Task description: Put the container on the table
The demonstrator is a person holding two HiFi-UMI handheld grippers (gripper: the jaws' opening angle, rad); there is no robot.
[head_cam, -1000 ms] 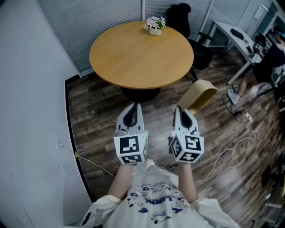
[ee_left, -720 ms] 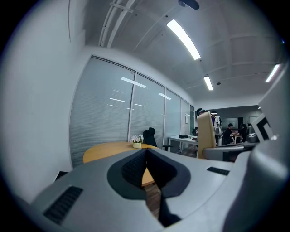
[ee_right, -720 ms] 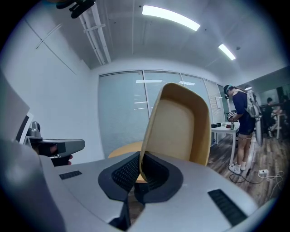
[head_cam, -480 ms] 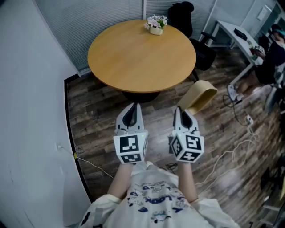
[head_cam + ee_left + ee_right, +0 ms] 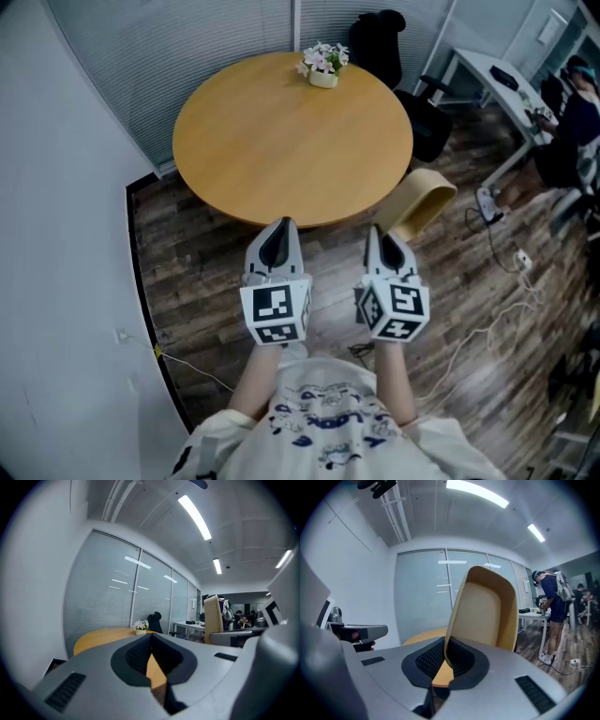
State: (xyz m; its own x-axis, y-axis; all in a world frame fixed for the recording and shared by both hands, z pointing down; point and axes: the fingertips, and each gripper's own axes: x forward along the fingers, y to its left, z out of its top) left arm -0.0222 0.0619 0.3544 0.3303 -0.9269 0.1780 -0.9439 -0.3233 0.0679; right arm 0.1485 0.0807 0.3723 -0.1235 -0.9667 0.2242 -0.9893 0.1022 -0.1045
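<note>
Holding: the right gripper (image 5: 382,236) is clamping its two jaws on the thin wall of the container (image 5: 424,201), at the rim.
Container's look: a tan tub with rounded corners is showing its open mouth – paler and matte inside, smooth and a shade darker outside (image 5: 485,604).
Container's place: it is hanging in the air past the right gripper's tips, tilted, over the floor (image 5: 202,272) and just beside the near-right edge of the table (image 5: 281,141); it is not touching the tabletop.
Right gripper, close up: dark ribbed pads are pressing the wall from both sides (image 5: 445,654), and the tub is rising above them.
Left gripper: it (image 5: 279,232) is hovering level with the right one, its jaws drawn together on nothing (image 5: 151,660).
Table: a round top in smooth, warm orange-brown wood finish is lying ahead of both grippers.
Flower pot: a small pale pot of pink and white blooms (image 5: 322,64) is sitting at the table's far edge.
Floor: dark, streaky wood-grain planks are running under everything – white cables are trailing across them at the right.
</note>
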